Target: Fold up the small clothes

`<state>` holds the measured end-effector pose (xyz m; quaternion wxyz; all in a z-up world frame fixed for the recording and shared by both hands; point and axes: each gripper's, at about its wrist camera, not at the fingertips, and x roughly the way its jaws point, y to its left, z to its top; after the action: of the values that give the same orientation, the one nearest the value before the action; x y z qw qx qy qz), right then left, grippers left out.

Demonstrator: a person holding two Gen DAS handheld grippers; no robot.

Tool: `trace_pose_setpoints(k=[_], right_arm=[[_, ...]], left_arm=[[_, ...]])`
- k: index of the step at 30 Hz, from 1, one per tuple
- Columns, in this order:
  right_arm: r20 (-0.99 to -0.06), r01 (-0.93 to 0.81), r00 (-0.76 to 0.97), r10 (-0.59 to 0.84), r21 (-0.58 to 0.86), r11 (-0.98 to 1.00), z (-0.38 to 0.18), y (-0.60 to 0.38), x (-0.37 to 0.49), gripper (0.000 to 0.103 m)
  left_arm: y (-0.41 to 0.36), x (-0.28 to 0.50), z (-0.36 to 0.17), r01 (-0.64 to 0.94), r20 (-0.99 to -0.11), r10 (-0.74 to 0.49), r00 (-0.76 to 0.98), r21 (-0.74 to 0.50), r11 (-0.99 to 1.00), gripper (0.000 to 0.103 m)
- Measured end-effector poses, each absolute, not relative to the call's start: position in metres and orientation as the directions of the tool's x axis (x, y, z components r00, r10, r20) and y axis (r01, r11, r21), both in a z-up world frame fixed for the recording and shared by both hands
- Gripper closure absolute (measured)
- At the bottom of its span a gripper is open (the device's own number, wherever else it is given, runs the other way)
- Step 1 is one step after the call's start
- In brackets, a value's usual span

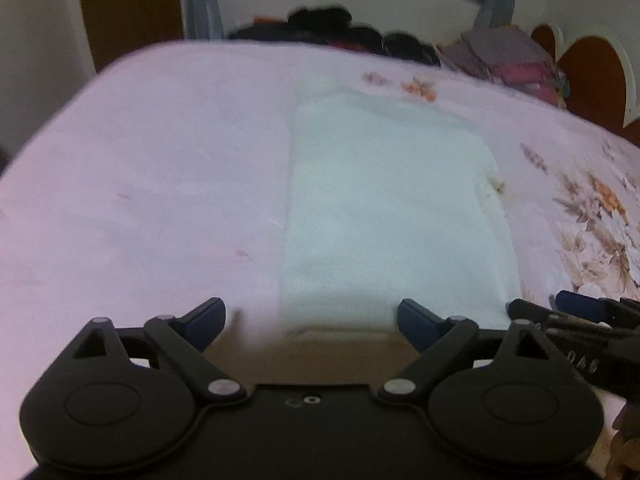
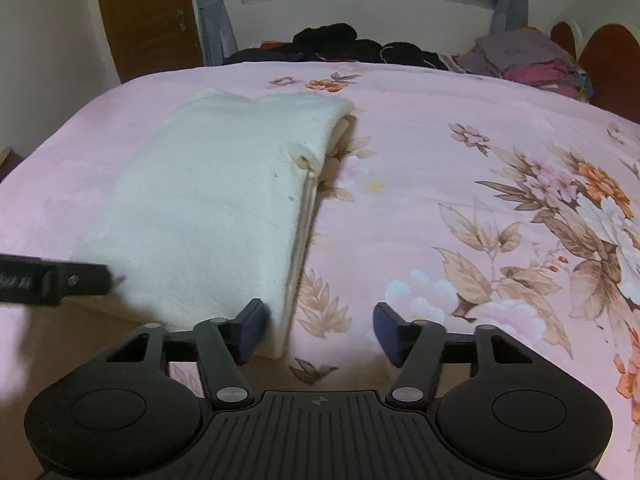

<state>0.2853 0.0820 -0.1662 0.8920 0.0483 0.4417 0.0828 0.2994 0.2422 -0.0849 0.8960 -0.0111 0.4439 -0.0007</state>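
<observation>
Two grippers are hanging over the near end of one cream knit garment (image 2: 208, 208), which is lying folded into a long slab on the pink floral bedspread (image 2: 440, 128). Its long axis is running straight away from both sets of jaws, toward the far edge of the bed. The left gripper (image 1: 312, 320) is standing with jaws spread wide; the garment's near hem is lying between and just ahead of its fingertips, and nothing is being pinched, though this view is blurred enough that light contact with the right-hand pad cannot be ruled out. The right gripper (image 2: 320, 330) is showing jaws parted as well, with only bedspread in the gap. The garment's stacked right edge is sitting just beside, possibly touching, its left fingertip (image 2: 250, 330), and the cloth is stretching ahead and to the left of those jaws.

Both grippers are near the hem, the left one centred on it, the right one at its corner. Judging by the layered edge, the lengthwise fold is looking done, so the coming move probably depends on taking this near end and carrying it along the long axis toward the far end.

No containers are showing; a dark clothes pile (image 2: 340, 42) and a folded stack (image 2: 528, 60) are lying well beyond the garment.
</observation>
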Motion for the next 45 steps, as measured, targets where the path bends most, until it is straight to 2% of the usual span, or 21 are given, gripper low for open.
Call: trace_pose_setpoints(k=[1, 3, 4, 5, 10, 13, 20, 27, 45], right_arm=[[-0.772, -0.107, 0.6, 0.207, 0.179, 0.978, -0.16, 0.079, 0.281, 0.041], [-0.752, -0.111, 0.619, 0.226, 0.201, 0.973, -0.149, 0.076, 0.268, 0.031], [-0.742, -0.113, 0.628, 0.234, 0.21, 0.971, -0.143, 0.074, 0.259, 0.018], [-0.729, -0.121, 0.638, 0.249, 0.225, 0.967, -0.136, 0.072, 0.249, 0.013], [-0.681, -0.147, 0.658, 0.32, 0.3, 0.942, -0.103, 0.06, 0.197, 0.012], [-0.657, -0.151, 0.676, 0.335, 0.32, 0.935, -0.077, 0.053, 0.162, 0.0], [-0.601, -0.259, 0.712, 0.363, 0.256, 0.931, -0.022, 0.051, 0.078, 0.0], [-0.497, -0.226, 0.816, 0.294, 0.194, 0.955, 0.018, 0.049, 0.012, 0.0], [-0.457, -0.205, 0.839, 0.293, 0.233, 0.951, 0.034, 0.045, -0.021, 0.0]], left_arm=[[0.243, 0.293, -0.081, -0.012, -0.788, -0.013, 0.616, -0.026, 1.0, 0.01], [0.242, 0.28, -0.072, -0.017, -0.787, -0.022, 0.617, -0.041, 0.999, 0.01], [0.241, 0.272, -0.067, -0.017, -0.784, -0.021, 0.621, -0.04, 0.999, 0.011], [0.238, 0.264, -0.062, -0.016, -0.775, -0.014, 0.632, -0.032, 0.999, 0.011], [0.23, 0.216, -0.032, 0.008, -0.736, 0.011, 0.677, 0.023, 1.0, 0.01], [0.229, 0.185, -0.014, -0.005, -0.717, 0.018, 0.697, 0.02, 1.0, 0.009], [0.228, 0.112, 0.023, -0.042, -0.672, 0.041, 0.739, 0.014, 0.999, 0.004], [0.231, 0.058, 0.045, -0.06, -0.646, 0.037, 0.762, -0.014, 0.998, 0.002], [0.221, 0.024, 0.065, -0.076, -0.604, 0.057, 0.795, -0.005, 0.997, 0.0]])
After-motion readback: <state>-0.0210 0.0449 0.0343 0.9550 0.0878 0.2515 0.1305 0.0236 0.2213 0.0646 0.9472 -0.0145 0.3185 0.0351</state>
